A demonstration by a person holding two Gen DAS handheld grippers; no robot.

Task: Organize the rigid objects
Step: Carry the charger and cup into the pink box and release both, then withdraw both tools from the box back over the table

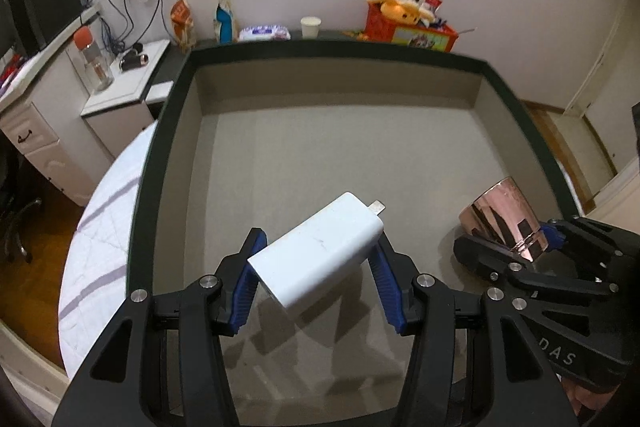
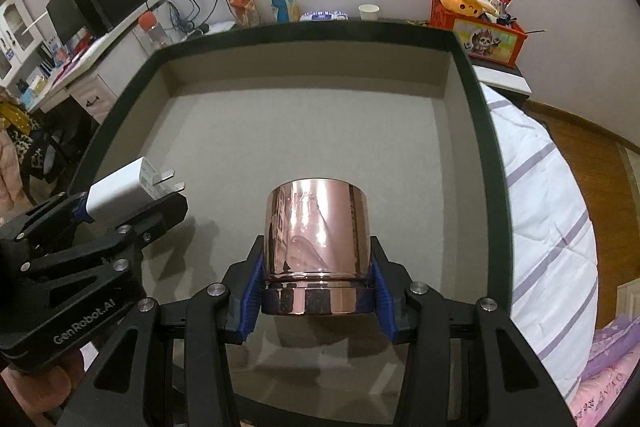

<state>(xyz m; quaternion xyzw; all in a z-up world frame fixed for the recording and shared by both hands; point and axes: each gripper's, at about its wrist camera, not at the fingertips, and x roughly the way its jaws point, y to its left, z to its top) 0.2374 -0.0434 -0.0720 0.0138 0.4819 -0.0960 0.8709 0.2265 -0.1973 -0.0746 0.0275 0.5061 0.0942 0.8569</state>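
Note:
A white plug-in charger [image 1: 320, 251] with metal prongs hangs tilted over the floor of a large box, and my left gripper [image 1: 318, 247] is shut on it with its blue pads. The same charger [image 2: 128, 193] shows at the left in the right wrist view, in the left gripper [image 2: 132, 203]. A shiny rose-gold metal cup [image 2: 316, 247] stands upside down between the blue pads of my right gripper [image 2: 316, 267], which is shut on it. In the left wrist view that cup [image 1: 502, 219] and the right gripper [image 1: 516, 243] are at the right.
Both grippers are above the grey floor of a big dark-rimmed box [image 1: 172, 131] that lies on a white quilted bed [image 2: 552, 227]. Behind it are a shelf with snack bags, a paper cup [image 1: 311, 27] and a red toy crate [image 1: 408, 27]. A white desk [image 1: 48, 115] stands left.

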